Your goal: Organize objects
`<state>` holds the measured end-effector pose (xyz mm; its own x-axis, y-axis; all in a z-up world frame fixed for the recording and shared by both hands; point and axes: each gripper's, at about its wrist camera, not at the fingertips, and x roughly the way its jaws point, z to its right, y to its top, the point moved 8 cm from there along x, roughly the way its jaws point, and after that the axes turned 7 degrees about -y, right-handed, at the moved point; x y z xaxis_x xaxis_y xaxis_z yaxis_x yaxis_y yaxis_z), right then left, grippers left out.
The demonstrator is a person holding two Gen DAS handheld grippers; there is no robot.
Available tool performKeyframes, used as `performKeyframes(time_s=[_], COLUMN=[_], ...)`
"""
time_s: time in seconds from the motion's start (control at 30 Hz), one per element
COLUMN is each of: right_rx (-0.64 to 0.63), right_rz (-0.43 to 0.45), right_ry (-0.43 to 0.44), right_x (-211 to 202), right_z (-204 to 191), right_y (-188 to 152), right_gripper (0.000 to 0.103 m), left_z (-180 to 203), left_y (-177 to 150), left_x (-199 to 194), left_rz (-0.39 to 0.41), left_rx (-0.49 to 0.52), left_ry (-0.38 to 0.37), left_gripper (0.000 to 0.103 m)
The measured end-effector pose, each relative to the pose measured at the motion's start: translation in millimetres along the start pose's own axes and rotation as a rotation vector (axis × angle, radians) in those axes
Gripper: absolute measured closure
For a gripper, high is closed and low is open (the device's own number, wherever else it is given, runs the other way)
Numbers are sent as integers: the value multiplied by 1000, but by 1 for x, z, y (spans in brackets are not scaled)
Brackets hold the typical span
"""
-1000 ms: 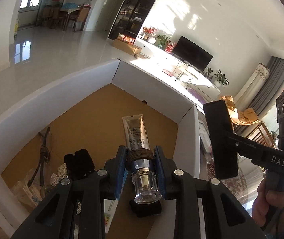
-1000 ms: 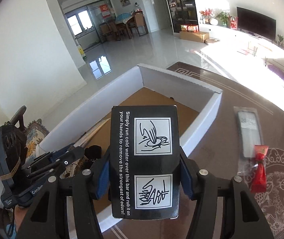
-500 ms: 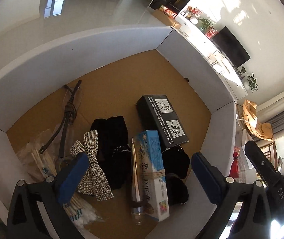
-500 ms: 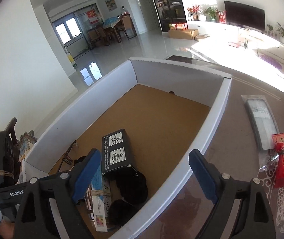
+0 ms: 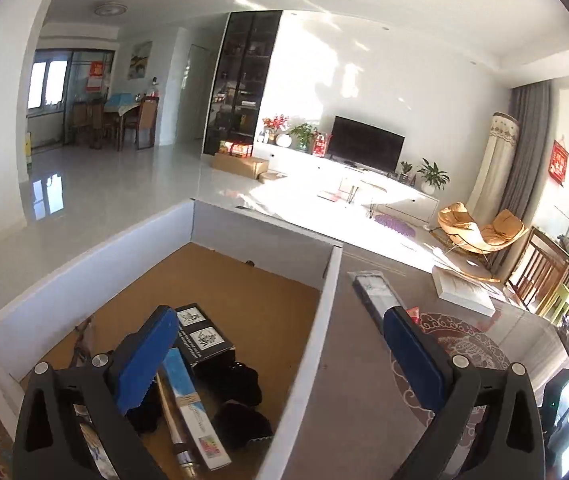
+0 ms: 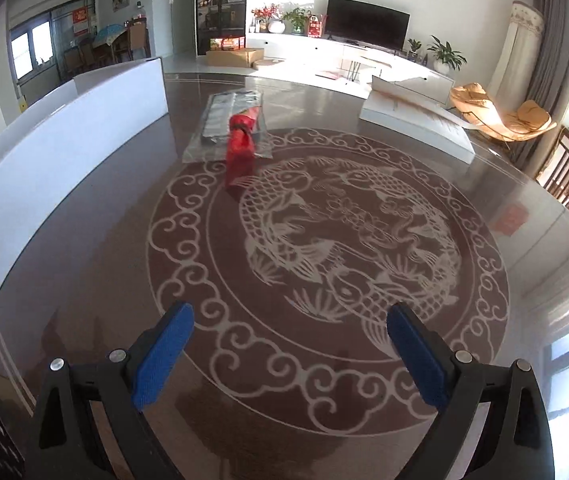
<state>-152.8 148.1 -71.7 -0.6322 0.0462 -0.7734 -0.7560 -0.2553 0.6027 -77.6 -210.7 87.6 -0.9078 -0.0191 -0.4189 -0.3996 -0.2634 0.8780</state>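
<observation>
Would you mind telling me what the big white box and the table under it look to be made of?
The white box looks like cardboard: matte white walls, folded corner seams, and a plain brown inner floor. The table seems dark brown with a glossy, probably glass top: it mirrors the room and windows, and a pale fish-and-cloud pattern shows on it; whether that is printed or etched I cannot tell.

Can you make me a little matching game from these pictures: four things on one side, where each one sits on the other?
Things:
1. black box with drawings
2. red pouch
3. clear plastic packet
4. flat white box

Places:
A. on the table, under the far end of the red thing
B. far right side of the table
C. inside the white-walled carton
D. on the table, at the edge of the fish pattern

Pairs: 1-C, 2-D, 3-A, 4-B
</observation>
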Motion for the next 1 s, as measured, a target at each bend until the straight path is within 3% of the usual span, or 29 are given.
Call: performKeyframes(time_s=[0.1, 0.2, 0.3, 0.47, 0.63, 1.0], right_rx=[52, 104, 142, 140, 179, 194], right_rz=[-26, -45, -49, -38, -60, -68], right_ry=[-52, -81, -78, -104, -64, -45], right_x=[0, 3, 7, 7, 10, 11], right_z=[40, 63, 71, 70, 73, 72], right_y=[-25, -42, -50, -48, -52, -54], right_gripper=[5, 5, 5, 2, 0, 0], left_z=[62, 117, 153, 171, 152, 144], left_y=[-17, -52, -92, -131, -159, -178], left_x=[3, 21, 35, 56, 84, 94], left_rz=[-30, -162, -282, -390, -500, -507], left_rx=[94, 152, 224, 385, 370, 457], left_ry=[-110, -223, -266, -207, -136, -53], left_gripper=[0, 0, 0, 0, 0, 0])
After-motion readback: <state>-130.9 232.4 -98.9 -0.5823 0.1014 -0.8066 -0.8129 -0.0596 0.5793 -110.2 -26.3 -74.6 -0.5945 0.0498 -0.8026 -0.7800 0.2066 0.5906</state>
